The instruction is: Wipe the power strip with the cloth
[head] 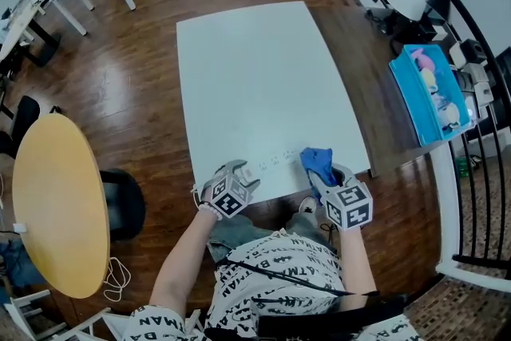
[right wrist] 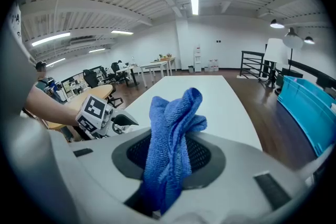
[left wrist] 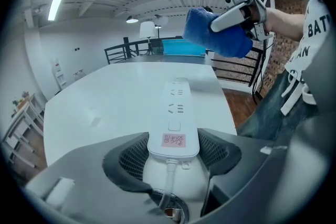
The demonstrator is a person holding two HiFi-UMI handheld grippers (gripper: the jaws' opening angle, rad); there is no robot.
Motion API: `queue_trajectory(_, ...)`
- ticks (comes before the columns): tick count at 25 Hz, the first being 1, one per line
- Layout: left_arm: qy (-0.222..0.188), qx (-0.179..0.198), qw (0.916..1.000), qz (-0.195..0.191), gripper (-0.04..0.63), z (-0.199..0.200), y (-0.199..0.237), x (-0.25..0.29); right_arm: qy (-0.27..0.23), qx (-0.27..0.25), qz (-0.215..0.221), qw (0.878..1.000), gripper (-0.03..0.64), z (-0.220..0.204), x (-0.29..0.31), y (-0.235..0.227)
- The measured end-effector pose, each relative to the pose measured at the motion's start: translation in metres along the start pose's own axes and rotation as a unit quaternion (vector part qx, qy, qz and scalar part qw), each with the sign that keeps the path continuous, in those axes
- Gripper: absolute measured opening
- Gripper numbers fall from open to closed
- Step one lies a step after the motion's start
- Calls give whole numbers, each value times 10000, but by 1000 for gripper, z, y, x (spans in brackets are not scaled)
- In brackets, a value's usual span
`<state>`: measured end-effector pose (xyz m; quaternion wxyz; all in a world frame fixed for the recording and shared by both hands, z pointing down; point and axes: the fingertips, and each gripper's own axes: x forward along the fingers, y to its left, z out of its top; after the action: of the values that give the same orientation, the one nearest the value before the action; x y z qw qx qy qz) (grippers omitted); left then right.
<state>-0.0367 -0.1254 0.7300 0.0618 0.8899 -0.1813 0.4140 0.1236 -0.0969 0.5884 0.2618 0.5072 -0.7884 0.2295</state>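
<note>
Near the front edge of the white table (head: 255, 76), the power strip (left wrist: 176, 107) is lying flat with its sockets facing up, running lengthwise away from the person. The left claw (left wrist: 173, 138) is grasping its near end, with one pad pressing against each long side, just where a small pink label (left wrist: 174, 139) is sticking to the top. A white cord (left wrist: 169, 178) is trailing from that end, back between the jaws. The right claw (right wrist: 169, 157) is clenching the blue cloth (right wrist: 173, 128), which is bunching up in folds and poking out past the jaw tips. Seen from the left gripper view, that cloth is hanging in the air, above and to the right of the strip's far end, and is not touching it. Seen from the head view, both claws are sitting close together at the table's near edge, with the strip between them. Off to the right, a blue bin (head: 431, 96) is resting on a darker surface beside a black railing (head: 479, 172), and a round yellow table (head: 60, 204) is standing well apart on the left.
</note>
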Motion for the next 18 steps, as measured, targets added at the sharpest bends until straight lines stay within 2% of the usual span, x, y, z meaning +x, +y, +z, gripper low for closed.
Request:
queue_trajectory(5,-26,12,10000,-83,282,0,-1,1,-11,73,-109,9999,135,-3,-6,-14)
queue_trajectory(8,-177,-64,9998,13,285,6,1,-3,67,12,-94,9999,135,-6,-5,-21)
queue_trajectory(12,-453,-121,9983,352,285,21,5,-24,180,-270,-74,9994,135,-5,-3,-33)
queue_trajectory(18,-608,143,9935,956,284,51,8,-81,163,-794,289,9963,135,21,6,-33)
